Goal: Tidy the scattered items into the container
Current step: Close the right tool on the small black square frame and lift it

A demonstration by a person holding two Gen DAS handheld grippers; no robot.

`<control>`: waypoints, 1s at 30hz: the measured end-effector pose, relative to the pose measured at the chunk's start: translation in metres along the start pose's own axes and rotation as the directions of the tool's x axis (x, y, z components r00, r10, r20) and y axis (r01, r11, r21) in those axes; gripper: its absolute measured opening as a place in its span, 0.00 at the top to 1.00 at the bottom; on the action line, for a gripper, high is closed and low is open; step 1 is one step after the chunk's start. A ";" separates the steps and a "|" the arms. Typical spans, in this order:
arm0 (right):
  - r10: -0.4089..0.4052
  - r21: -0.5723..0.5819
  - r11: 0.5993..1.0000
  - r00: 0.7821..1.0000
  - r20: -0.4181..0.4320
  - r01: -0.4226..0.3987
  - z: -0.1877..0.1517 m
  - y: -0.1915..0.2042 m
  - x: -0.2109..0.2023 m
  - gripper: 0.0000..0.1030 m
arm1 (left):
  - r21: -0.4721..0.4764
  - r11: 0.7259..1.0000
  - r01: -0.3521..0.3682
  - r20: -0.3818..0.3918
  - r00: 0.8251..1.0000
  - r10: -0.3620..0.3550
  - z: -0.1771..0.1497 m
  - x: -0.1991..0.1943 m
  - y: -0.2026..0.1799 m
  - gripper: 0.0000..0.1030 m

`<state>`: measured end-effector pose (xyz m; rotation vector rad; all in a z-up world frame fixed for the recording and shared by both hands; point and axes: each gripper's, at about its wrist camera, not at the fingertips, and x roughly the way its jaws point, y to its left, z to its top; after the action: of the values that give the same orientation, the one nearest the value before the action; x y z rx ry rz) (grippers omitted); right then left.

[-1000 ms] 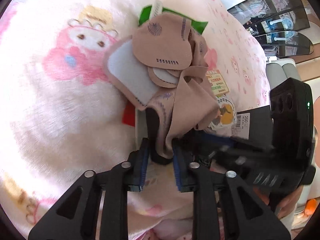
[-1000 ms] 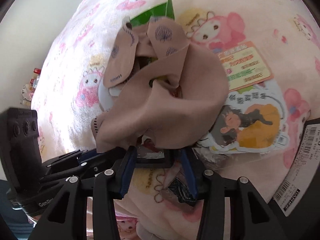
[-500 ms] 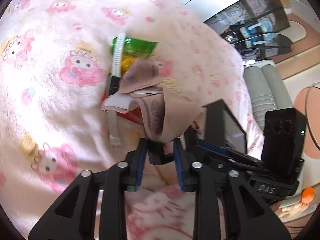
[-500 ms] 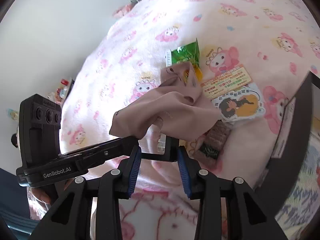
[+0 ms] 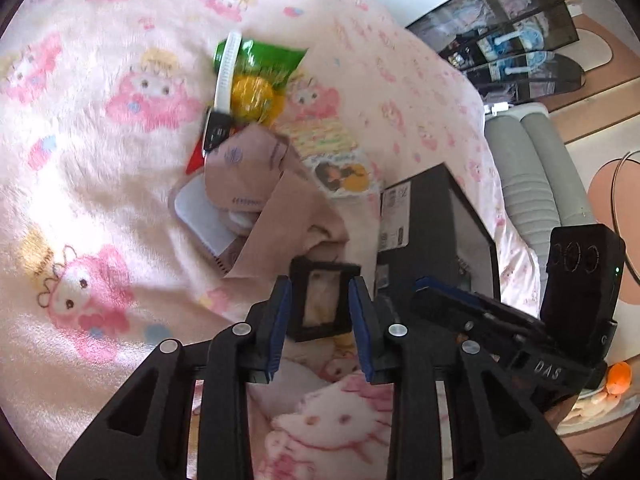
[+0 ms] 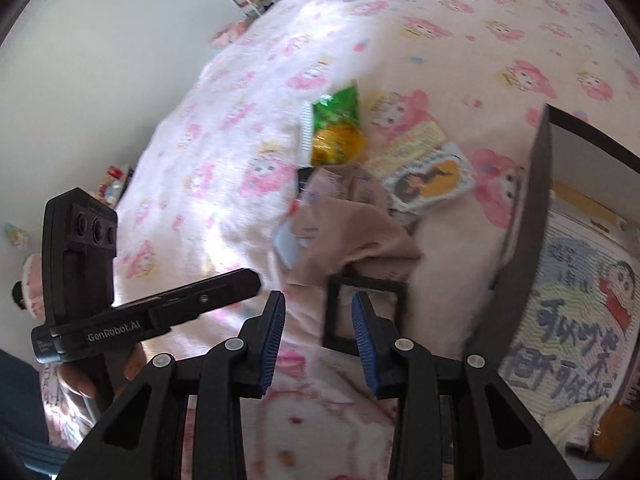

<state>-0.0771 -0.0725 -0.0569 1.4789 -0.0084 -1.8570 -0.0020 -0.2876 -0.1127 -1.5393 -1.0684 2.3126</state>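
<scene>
My left hand-held gripper (image 5: 320, 298) is closing on the black frame (image 5: 325, 269). The right (image 6: 318, 308), also closing, grips nothing. The trailing beige cloth (image 5: 288, 208) may snag.

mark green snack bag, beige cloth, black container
green snack bag (image 6: 334, 130), right wrist view, middle of the pack
beige cloth (image 5: 256, 176), left wrist view, upper fold
black container (image 5: 432, 220), left wrist view, outer side wall
</scene>
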 end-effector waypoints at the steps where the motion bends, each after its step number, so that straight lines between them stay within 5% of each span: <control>1: -0.017 0.009 1.000 1.000 -0.012 0.017 -0.001 -0.006 0.005 0.69 | -0.008 1.000 0.002 -0.023 1.000 -0.002 0.000 0.006 0.006 0.73; 7: -0.010 0.005 1.000 1.000 -0.026 0.011 -0.004 -0.013 0.015 0.69 | 0.035 0.994 0.107 -0.176 0.979 -0.099 0.001 0.050 0.012 0.68; 10: -0.035 -0.001 0.999 0.999 -0.028 0.035 0.002 -0.014 0.020 0.69 | 0.073 0.995 0.071 -0.236 0.970 -0.052 0.009 0.073 0.013 0.67; 14: -0.027 0.007 1.000 0.999 -0.025 0.027 0.008 -0.017 0.024 0.69 | 0.062 0.996 0.071 -0.262 0.964 -0.052 0.025 0.093 0.028 0.85; 25: -0.050 -0.003 0.999 0.997 -0.061 0.050 0.024 -0.018 0.049 0.69 | -0.019 0.999 0.033 -0.076 0.996 -0.034 0.030 0.034 0.049 0.92; 30: -0.086 -0.083 0.994 0.986 -0.140 0.075 0.035 -0.006 0.077 0.68 | -0.028 0.999 0.040 -0.106 0.993 -0.042 0.025 0.046 0.056 0.72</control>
<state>-0.1133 -0.1255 -0.1128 1.5757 0.1934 -1.7890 -0.0312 -0.3171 -0.1772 -1.6143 -1.0973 2.1718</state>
